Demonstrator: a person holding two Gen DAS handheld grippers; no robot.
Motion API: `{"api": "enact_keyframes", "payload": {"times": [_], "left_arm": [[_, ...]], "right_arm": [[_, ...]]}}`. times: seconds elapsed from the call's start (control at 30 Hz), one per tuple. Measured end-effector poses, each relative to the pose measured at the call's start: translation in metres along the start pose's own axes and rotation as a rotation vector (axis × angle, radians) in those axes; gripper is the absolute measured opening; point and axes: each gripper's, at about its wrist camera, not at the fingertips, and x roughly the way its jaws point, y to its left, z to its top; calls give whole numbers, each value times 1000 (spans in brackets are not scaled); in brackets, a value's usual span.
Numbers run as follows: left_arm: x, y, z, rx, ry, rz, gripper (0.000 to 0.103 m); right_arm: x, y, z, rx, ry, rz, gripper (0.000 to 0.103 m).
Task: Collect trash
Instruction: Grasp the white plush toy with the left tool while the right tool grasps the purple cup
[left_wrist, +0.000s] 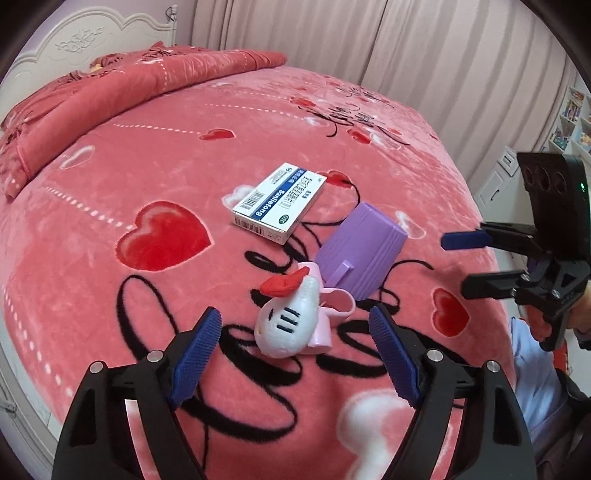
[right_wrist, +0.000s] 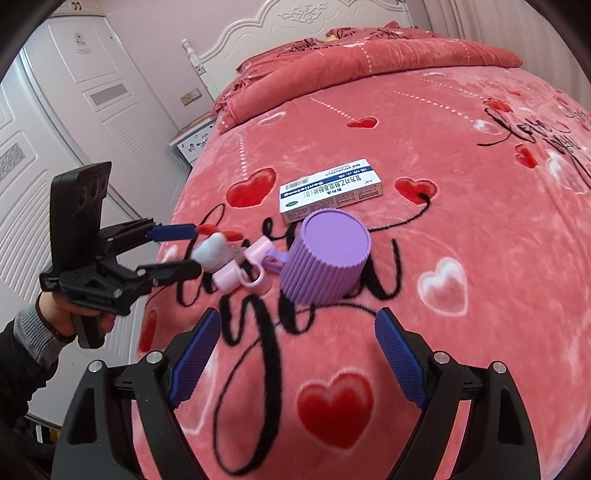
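Note:
A white and blue medicine box (left_wrist: 279, 203) lies flat on the pink bed; it also shows in the right wrist view (right_wrist: 330, 191). A purple ribbed cup (left_wrist: 360, 251) lies on its side beside it, bottom toward the right wrist camera (right_wrist: 325, 258). A white cat plush with a red bow on a pink holder (left_wrist: 290, 323) lies in front of the cup (right_wrist: 221, 254). My left gripper (left_wrist: 295, 350) is open, its fingers either side of the plush (right_wrist: 184, 251). My right gripper (right_wrist: 297, 354) is open and empty, short of the cup (left_wrist: 461, 262).
The bed blanket (left_wrist: 166, 166) has hearts and black script. A folded red quilt (left_wrist: 110, 96) lies by the white headboard (right_wrist: 314, 26). Curtains (left_wrist: 406, 55) hang behind the bed. A white door (right_wrist: 74, 110) and a nightstand (right_wrist: 192, 142) stand on the bed's other side.

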Motion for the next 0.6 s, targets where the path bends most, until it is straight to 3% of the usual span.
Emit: {"api": "enact_keyframes", "payload": {"times": [0.1, 0.2, 0.4, 0.53, 0.6], "left_arm": [[6, 3, -1, 12, 8, -16, 80], [11, 7, -1, 13, 20, -39, 64], [19, 15, -3, 11, 37, -64, 43], [22, 20, -3, -6, 33, -89, 38], [23, 20, -3, -5, 30, -92, 37]], "right_arm": [[13, -5, 7, 9, 4, -1, 85], [25, -11, 13, 12, 11, -2, 85], [44, -18, 26, 9, 15, -1, 85], [57, -20, 33, 4, 22, 2, 85], [63, -20, 35, -3, 27, 14, 78]]}}
